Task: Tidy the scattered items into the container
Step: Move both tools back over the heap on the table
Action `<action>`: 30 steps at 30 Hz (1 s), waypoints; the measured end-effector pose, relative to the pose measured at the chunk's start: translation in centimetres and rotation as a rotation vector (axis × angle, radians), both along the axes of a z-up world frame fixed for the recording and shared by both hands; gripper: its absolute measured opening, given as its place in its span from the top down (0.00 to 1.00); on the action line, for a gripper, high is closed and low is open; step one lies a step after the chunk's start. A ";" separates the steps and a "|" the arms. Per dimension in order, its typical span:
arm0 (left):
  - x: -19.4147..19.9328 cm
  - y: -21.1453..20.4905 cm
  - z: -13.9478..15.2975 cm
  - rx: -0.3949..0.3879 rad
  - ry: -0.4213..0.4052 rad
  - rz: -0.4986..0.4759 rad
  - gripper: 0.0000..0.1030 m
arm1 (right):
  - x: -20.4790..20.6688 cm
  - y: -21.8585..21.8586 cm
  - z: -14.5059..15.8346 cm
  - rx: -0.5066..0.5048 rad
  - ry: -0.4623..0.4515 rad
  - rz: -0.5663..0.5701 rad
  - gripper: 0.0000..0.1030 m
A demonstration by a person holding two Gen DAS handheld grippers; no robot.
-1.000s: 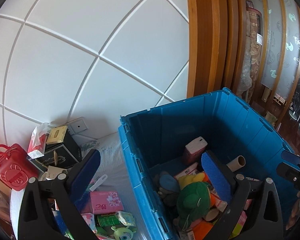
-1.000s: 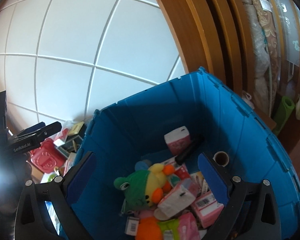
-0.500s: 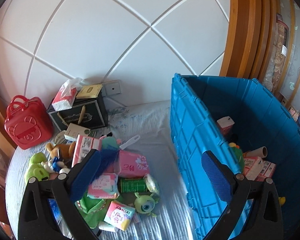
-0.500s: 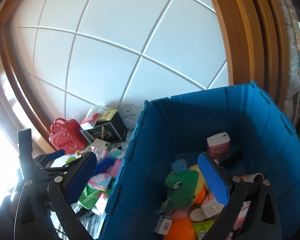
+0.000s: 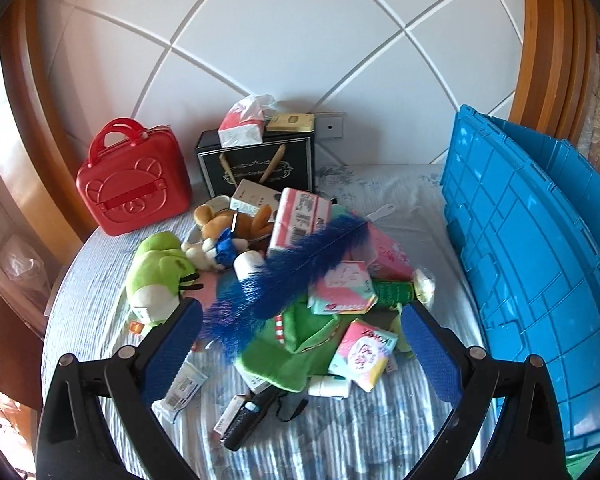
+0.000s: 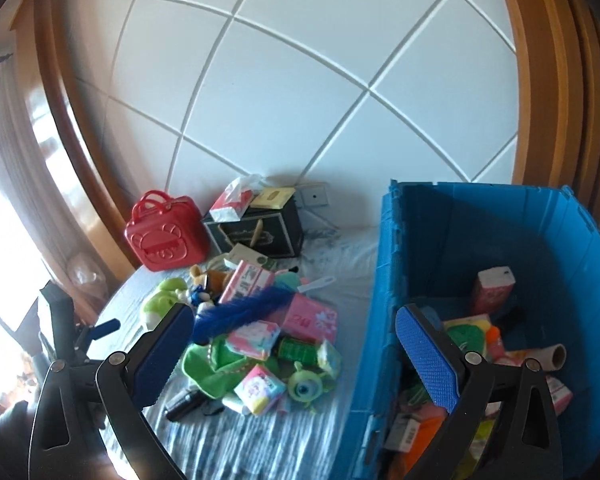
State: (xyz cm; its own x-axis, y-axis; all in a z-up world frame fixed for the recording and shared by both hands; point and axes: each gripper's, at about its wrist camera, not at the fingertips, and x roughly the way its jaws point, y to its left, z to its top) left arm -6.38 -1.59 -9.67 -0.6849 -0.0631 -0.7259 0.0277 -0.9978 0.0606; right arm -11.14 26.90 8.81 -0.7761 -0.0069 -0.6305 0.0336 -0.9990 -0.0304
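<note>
The blue crate (image 6: 476, 248) stands on a striped bed cover (image 5: 340, 432), and every place below is given from it. It is rigid and already part filled with boxes and soft toys. To its left, well apart from its wall, lies the heap still to be tidied. The largest loose pieces are soft: the green plush frog (image 5: 156, 272) at the far left and the green cloth (image 5: 292, 344) nearer the crate. Both should be light and yielding, best pinched through a thick fold. The pink tissue pack (image 5: 300, 220) behind them would likely dent under pressure, so take it across its narrow sides. The blue feather (image 5: 288, 272) draped over the heap looks almost weightless and fragile; its stem end is the safer hold.

The left gripper (image 5: 300, 340) hangs over the heap, jaws spread wide, holding nothing. The right gripper (image 6: 296, 344) straddles the crate's left wall, jaws equally wide and empty.
</note>
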 end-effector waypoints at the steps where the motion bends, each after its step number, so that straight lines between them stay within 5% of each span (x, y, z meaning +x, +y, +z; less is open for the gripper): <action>1: 0.4 -1.0 -0.3 -0.004 -0.009 -0.001 0.02 | -0.1 -1.0 -0.6 -0.002 -0.007 0.000 0.00; 6: 2.3 -5.0 -2.5 -0.032 -0.059 -0.033 0.03 | -0.6 -5.5 -3.8 -0.009 -0.051 -0.011 0.00; 9: 3.2 -7.0 -4.4 -0.031 -0.095 -0.061 0.15 | -0.9 -7.5 -6.0 -0.012 -0.084 -0.026 0.00; 15: 4.3 -9.8 -9.5 -0.009 -0.164 -0.108 0.15 | -1.9 -9.7 -11.6 0.003 -0.176 -0.068 0.00; 21: 5.0 -9.5 -14.5 0.019 -0.191 -0.203 0.15 | -2.5 -10.3 -17.0 0.012 -0.279 -0.113 0.01; 25: 5.0 -8.0 -18.1 0.010 -0.208 -0.286 0.25 | -2.8 -10.1 -20.5 0.004 -0.349 -0.134 0.01; 30: 3.6 -7.6 -22.4 -0.027 -0.238 -0.265 0.29 | -3.1 -9.7 -24.1 0.002 -0.411 -0.154 0.01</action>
